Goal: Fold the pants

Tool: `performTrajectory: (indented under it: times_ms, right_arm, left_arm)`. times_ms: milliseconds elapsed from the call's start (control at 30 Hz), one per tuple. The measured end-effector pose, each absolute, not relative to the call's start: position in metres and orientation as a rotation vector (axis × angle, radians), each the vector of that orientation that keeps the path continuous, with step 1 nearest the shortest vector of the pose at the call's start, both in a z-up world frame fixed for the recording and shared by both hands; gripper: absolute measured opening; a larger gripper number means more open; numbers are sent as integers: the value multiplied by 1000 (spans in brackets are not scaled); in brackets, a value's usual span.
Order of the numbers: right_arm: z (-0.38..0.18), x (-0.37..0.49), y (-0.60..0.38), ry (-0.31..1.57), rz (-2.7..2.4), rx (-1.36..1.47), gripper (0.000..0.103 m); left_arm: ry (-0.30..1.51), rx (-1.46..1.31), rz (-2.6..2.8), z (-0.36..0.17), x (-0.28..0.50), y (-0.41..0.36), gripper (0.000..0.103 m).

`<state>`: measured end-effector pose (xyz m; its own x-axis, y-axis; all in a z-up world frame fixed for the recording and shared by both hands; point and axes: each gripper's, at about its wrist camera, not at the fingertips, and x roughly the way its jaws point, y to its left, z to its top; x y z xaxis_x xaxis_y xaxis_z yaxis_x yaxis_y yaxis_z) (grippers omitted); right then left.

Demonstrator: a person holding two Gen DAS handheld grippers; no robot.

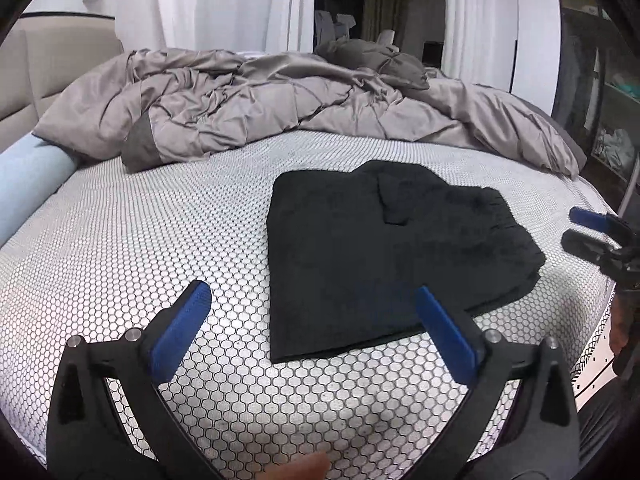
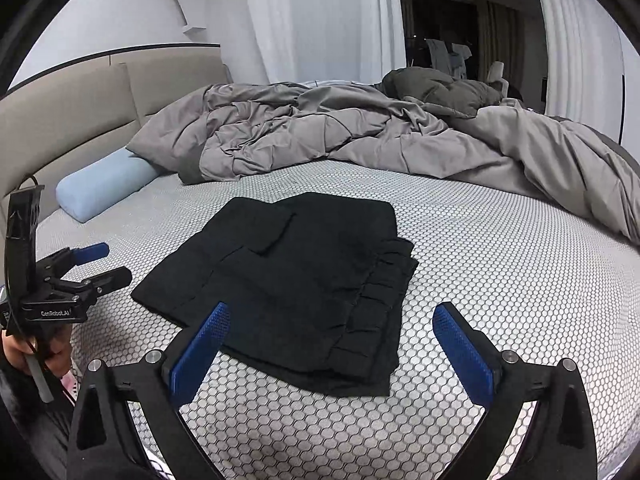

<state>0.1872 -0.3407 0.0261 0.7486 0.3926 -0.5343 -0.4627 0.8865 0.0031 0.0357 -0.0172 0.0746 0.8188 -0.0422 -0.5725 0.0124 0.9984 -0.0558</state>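
Folded black pants [image 2: 288, 280] lay on the honeycomb-patterned bed [image 2: 500, 280] below a rumpled grey duvet [image 2: 360, 132]; left claw [image 1: 312, 320] and right claw [image 2: 332, 340] hung spread, empty.

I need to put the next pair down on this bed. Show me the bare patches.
Bare mattress lies between the folded black pants and the grey duvet, and also from the pants towards the blue bolster. The duvet crowds the far side. Both tools, left and right, hover open at the near edge.

Folded pants [image 2: 288, 280] (black) between spread-jawed grippers.
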Motion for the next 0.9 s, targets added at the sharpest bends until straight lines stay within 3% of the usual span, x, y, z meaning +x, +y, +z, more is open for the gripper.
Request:
performTrajectory:
  times_ms: [900]
  right_arm:
    - [26,172,-354,522,463,-63,103]
  left_arm:
    - [521,-49,-47,100,21,-24,102]
